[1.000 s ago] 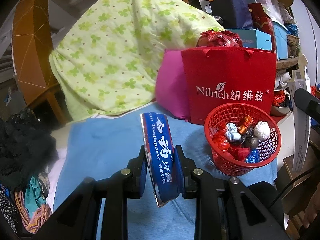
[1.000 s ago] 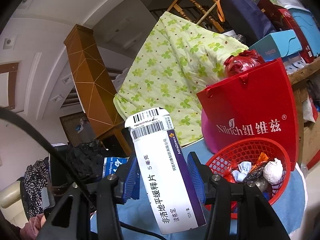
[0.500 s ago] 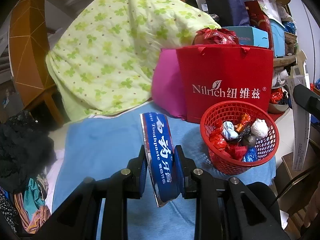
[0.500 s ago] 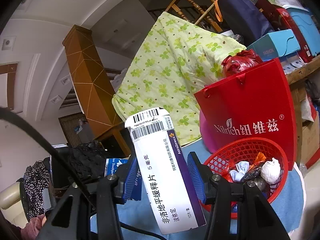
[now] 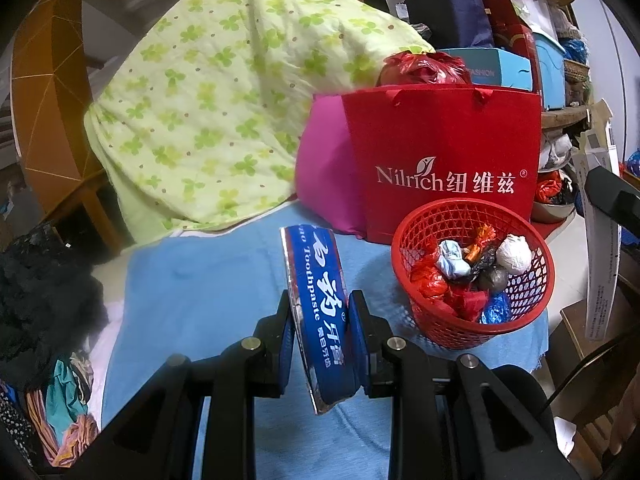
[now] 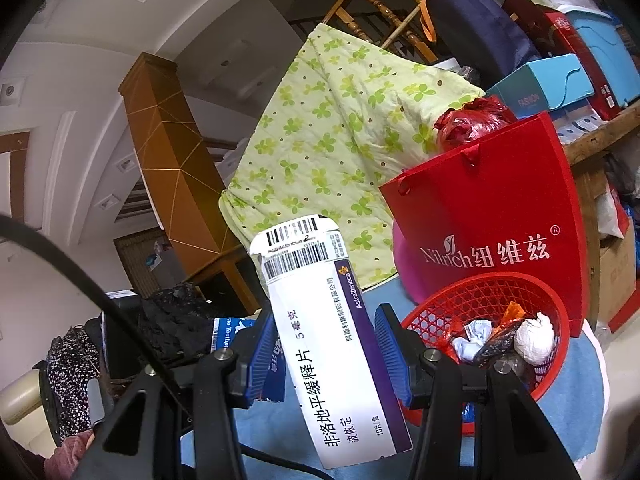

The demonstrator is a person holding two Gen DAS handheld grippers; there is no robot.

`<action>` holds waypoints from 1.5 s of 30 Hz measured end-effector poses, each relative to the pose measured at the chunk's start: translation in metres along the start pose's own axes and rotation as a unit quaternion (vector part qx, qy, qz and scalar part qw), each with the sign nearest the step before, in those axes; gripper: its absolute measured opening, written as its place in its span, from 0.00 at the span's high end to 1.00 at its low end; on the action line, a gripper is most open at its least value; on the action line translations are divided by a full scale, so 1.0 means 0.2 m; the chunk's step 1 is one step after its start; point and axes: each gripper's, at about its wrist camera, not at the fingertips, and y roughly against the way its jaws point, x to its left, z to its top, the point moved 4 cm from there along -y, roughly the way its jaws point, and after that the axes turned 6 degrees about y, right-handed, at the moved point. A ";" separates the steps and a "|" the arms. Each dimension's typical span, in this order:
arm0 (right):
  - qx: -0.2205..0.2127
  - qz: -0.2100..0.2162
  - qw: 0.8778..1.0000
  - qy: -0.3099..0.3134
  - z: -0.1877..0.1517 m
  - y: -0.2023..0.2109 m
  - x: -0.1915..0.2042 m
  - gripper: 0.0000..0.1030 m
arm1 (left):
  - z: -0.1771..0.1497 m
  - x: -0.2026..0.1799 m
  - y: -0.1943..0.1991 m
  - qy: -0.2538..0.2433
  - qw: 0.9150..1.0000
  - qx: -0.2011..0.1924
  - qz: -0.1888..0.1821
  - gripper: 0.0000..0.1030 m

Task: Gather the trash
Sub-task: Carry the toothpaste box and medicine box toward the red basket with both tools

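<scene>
A red gift bag [image 5: 440,160] and a pink bag [image 5: 320,168] are standing behind the red mesh basket [image 5: 472,324], which is sitting at the blue cloth's [image 5: 200,300] right edge, holding crumpled wrappers [image 5: 468,272]. The left gripper [image 5: 320,332] is clamping a blue toothpaste box [image 5: 316,300] above the cloth; the right gripper [image 6: 324,356] is gripping a white medicine box [image 6: 332,344] beside the basket.

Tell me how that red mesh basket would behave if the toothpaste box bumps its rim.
The red basket looks like thin plastic mesh, so probably light and easy to shove. It holds only small crumpled wrappers, little ballast, so it may tip. It sits on blue cloth, which might drag rather than let it slide.
</scene>
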 end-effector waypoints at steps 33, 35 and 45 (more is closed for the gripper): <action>0.003 -0.020 0.999 -0.027 -0.04 0.06 -0.12 0.48 | -0.05 -0.12 -0.09 -0.018 0.999 0.027 -0.013 0.72; 0.002 -0.021 0.999 -0.028 -0.04 0.06 -0.12 0.48 | -0.05 -0.13 -0.09 -0.018 0.999 0.029 -0.014 0.72; 0.002 -0.028 0.999 -0.034 -0.05 0.07 -0.14 0.48 | -0.05 -0.16 -0.11 -0.026 0.999 0.030 -0.018 0.72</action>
